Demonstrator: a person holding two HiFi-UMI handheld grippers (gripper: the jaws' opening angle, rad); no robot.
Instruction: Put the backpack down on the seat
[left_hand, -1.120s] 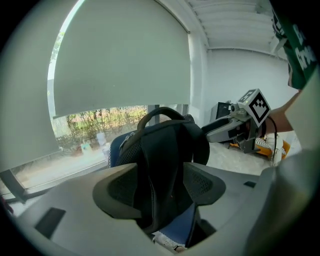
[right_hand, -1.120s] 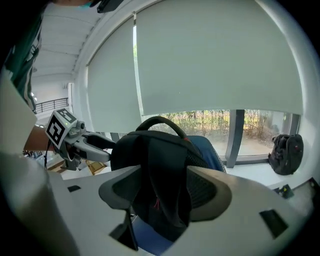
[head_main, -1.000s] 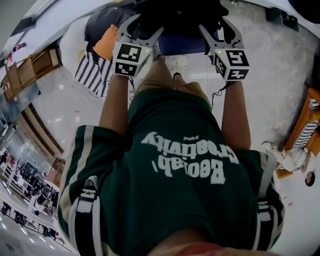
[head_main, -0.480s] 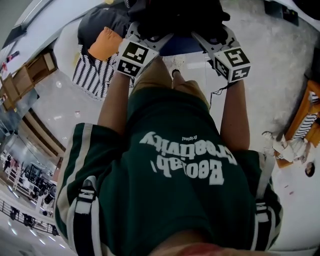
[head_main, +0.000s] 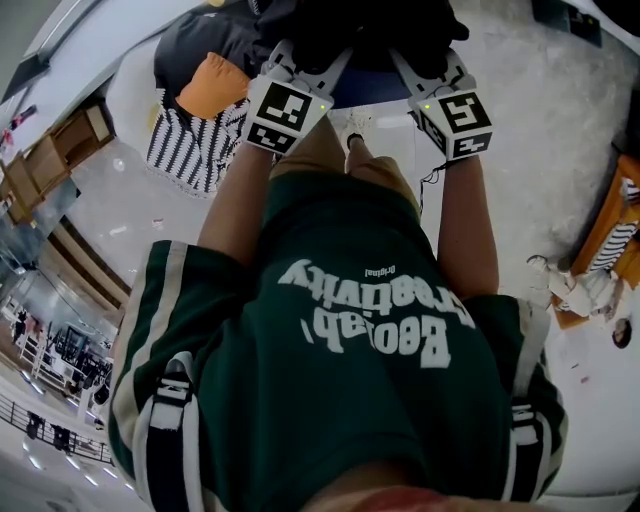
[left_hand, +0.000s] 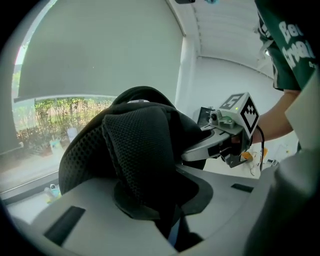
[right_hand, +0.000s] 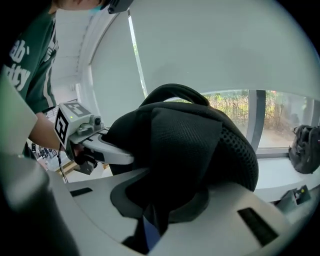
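The backpack (head_main: 355, 30), black with mesh padding, sits at 12 o'clock in the head view, above a blue seat (head_main: 368, 88); contact between the two cannot be confirmed. The left gripper (head_main: 312, 58), at 11 o'clock, has its jaws closing and clamped on a fold of mesh. The right gripper (head_main: 428, 62), at 1 o'clock, has its jaws closing and clamped on mesh on the opposite side. An orange cushion (head_main: 210, 85) and a striped cloth (head_main: 185, 150) lie at 10 o'clock
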